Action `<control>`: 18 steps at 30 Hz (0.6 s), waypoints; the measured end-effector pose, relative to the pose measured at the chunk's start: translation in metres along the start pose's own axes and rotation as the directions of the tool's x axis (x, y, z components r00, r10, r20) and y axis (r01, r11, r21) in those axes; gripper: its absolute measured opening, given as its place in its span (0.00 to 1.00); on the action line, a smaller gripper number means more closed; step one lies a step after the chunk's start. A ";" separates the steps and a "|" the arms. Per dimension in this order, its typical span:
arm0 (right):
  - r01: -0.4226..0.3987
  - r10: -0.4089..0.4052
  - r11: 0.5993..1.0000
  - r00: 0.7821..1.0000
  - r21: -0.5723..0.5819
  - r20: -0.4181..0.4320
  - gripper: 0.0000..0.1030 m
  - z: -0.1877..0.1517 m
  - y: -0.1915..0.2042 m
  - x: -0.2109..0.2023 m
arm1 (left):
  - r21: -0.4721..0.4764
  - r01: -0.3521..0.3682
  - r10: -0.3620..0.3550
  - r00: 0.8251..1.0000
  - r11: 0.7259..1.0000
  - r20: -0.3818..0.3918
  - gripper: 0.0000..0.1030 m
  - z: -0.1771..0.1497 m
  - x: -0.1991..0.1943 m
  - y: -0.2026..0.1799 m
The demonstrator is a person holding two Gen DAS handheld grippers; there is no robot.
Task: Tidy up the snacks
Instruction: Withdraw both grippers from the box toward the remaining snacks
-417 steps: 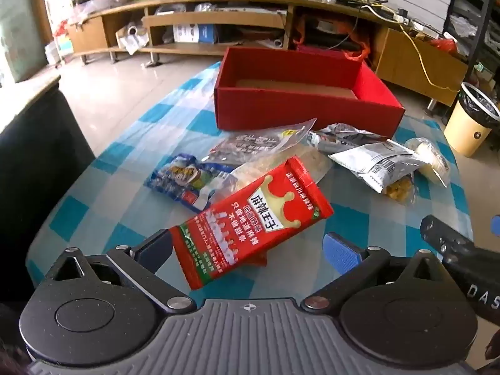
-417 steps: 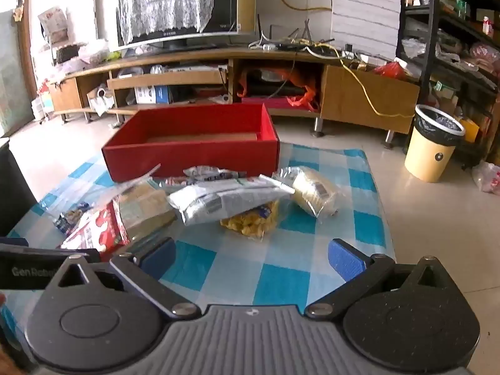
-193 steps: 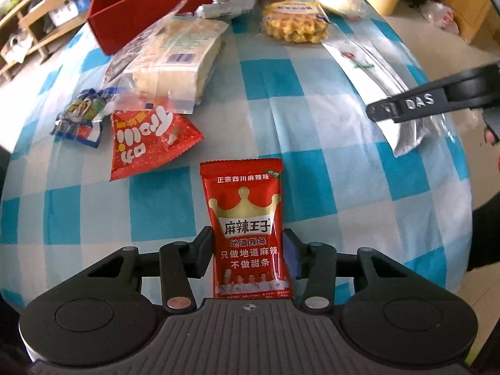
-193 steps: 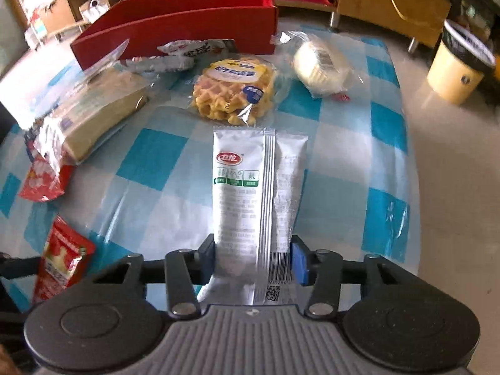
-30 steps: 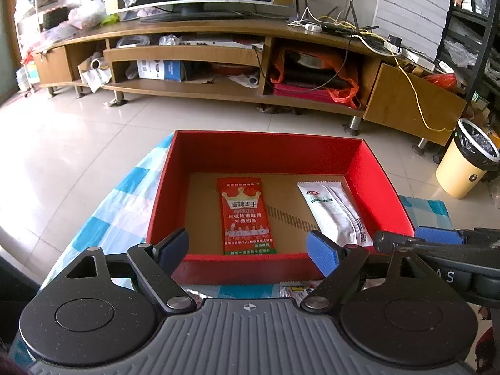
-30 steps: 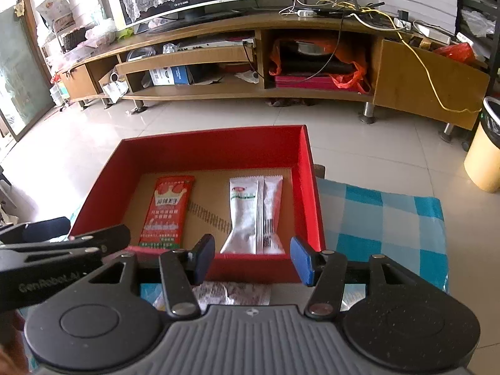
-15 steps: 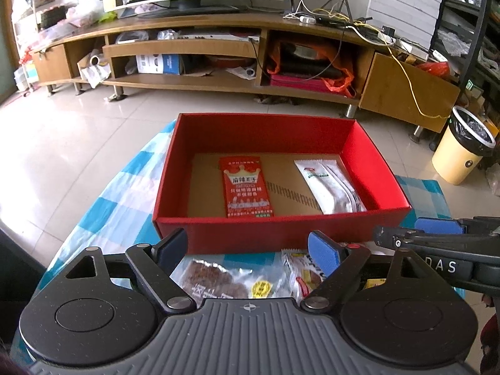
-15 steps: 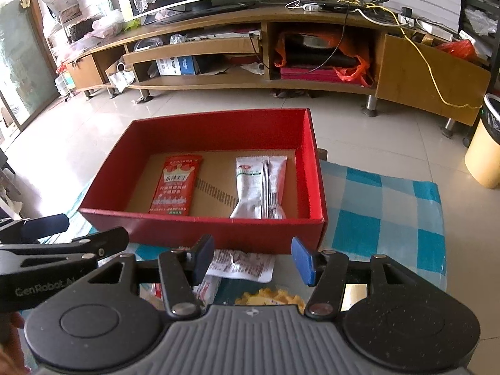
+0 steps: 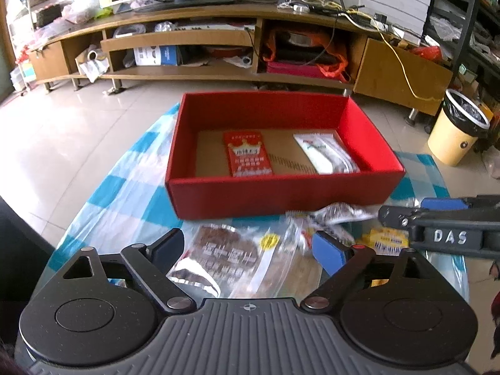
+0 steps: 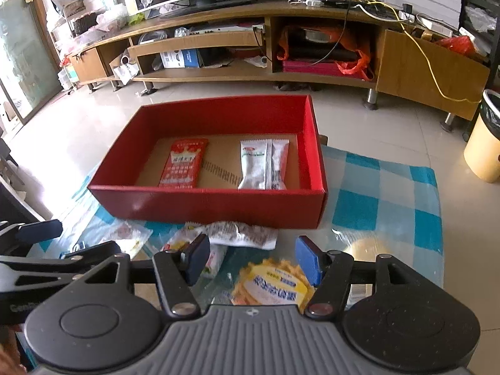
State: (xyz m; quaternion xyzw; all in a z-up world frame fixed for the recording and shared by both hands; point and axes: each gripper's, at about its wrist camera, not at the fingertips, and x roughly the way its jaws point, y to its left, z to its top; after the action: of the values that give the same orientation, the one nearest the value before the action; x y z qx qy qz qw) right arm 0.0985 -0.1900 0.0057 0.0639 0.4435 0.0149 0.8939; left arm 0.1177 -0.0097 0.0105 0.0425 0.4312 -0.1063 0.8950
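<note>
A red box (image 9: pixel 281 193) (image 10: pixel 218 203) stands on the checked tablecloth. Inside it lie a red crown-print packet (image 9: pixel 247 157) (image 10: pixel 184 162) and a white packet (image 9: pixel 325 153) (image 10: pixel 264 164). My left gripper (image 9: pixel 248 245) is open and empty, above a clear bag of dark snacks (image 9: pixel 218 253). My right gripper (image 10: pixel 251 257) is open and empty, above a yellow waffle packet (image 10: pixel 272 284). A crumpled silvery packet (image 10: pixel 240 234) (image 9: pixel 337 212) lies in front of the box. The right gripper's fingers (image 9: pixel 437 215) show at the right of the left wrist view.
The blue-and-white tablecloth (image 10: pixel 387 206) covers the table, which ends near the box's far side. A TV cabinet (image 9: pixel 218 50) stands behind on the tiled floor. A cream bin (image 9: pixel 456 131) stands at the right. More loose packets (image 10: pixel 125 234) lie at the left.
Both grippers have pulled back from the box and lowered. The box looks farther off, and the loose snacks in front of it have come into view under the fingers.
</note>
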 end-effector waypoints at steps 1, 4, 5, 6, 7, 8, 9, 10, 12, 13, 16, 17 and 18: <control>0.000 0.000 1.000 1.000 -0.001 -0.002 0.59 -0.002 0.000 -0.001 | 0.002 0.000 0.000 1.000 1.000 -0.003 0.90 -0.003 -0.001 0.001; -0.003 0.003 1.000 1.000 0.002 -0.005 0.59 -0.006 -0.003 -0.005 | 0.007 0.009 -0.009 1.000 1.000 -0.028 0.90 -0.011 0.000 0.004; -0.006 0.006 1.000 1.000 0.005 -0.004 0.59 -0.007 -0.004 -0.007 | 0.008 0.016 -0.016 0.999 1.000 -0.036 0.90 -0.013 0.000 0.005; -0.010 0.010 1.000 1.000 0.010 -0.003 0.59 -0.007 -0.004 -0.009 | 0.013 0.027 -0.026 0.999 1.000 -0.043 0.90 -0.015 0.000 0.004; -0.015 0.015 1.000 1.000 0.016 -0.003 0.59 -0.008 -0.006 -0.011 | 0.019 0.041 -0.040 0.998 0.999 -0.052 0.91 -0.017 0.001 0.003; -0.019 0.019 1.000 1.000 0.020 -0.001 0.59 -0.009 -0.007 -0.012 | 0.024 0.056 -0.054 0.996 0.998 -0.064 0.91 -0.019 0.002 0.001; -0.021 0.021 0.999 1.000 0.024 0.000 0.60 -0.009 -0.007 -0.014 | 0.027 0.061 -0.059 0.996 0.998 -0.073 0.91 -0.019 0.004 0.000; -0.022 0.022 0.999 1.000 0.027 0.002 0.60 -0.010 -0.008 -0.016 | 0.030 0.061 -0.058 0.995 0.998 -0.081 0.91 -0.021 0.006 -0.001; -0.021 0.021 0.999 1.000 0.026 -0.001 0.60 -0.012 -0.011 -0.017 | 0.042 0.060 -0.056 0.994 0.997 -0.095 0.91 -0.025 0.009 -0.004; -0.019 0.019 0.999 1.000 0.025 -0.003 0.60 -0.013 -0.013 -0.017 | 0.048 0.064 -0.059 0.993 0.997 -0.106 0.91 -0.027 0.010 -0.005; -0.017 0.018 0.999 1.000 0.032 -0.014 0.60 -0.016 -0.018 -0.017 | 0.052 0.107 -0.098 0.984 0.993 -0.146 0.91 -0.034 0.012 -0.007; -0.019 0.019 0.999 1.000 0.037 -0.018 0.60 -0.016 -0.020 -0.017 | 0.056 0.120 -0.109 0.981 0.991 -0.159 0.91 -0.036 0.014 -0.009; -0.021 0.022 0.999 1.000 0.039 -0.021 0.60 -0.016 -0.021 -0.017 | 0.068 0.119 -0.106 0.980 0.991 -0.170 0.91 -0.037 0.018 -0.011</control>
State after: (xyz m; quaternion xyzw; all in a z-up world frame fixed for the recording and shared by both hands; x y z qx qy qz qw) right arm 0.0746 -0.2108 0.0064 0.0861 0.4523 0.0165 0.8875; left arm 0.0975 -0.0169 -0.0267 0.0616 0.5015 -0.1693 0.8462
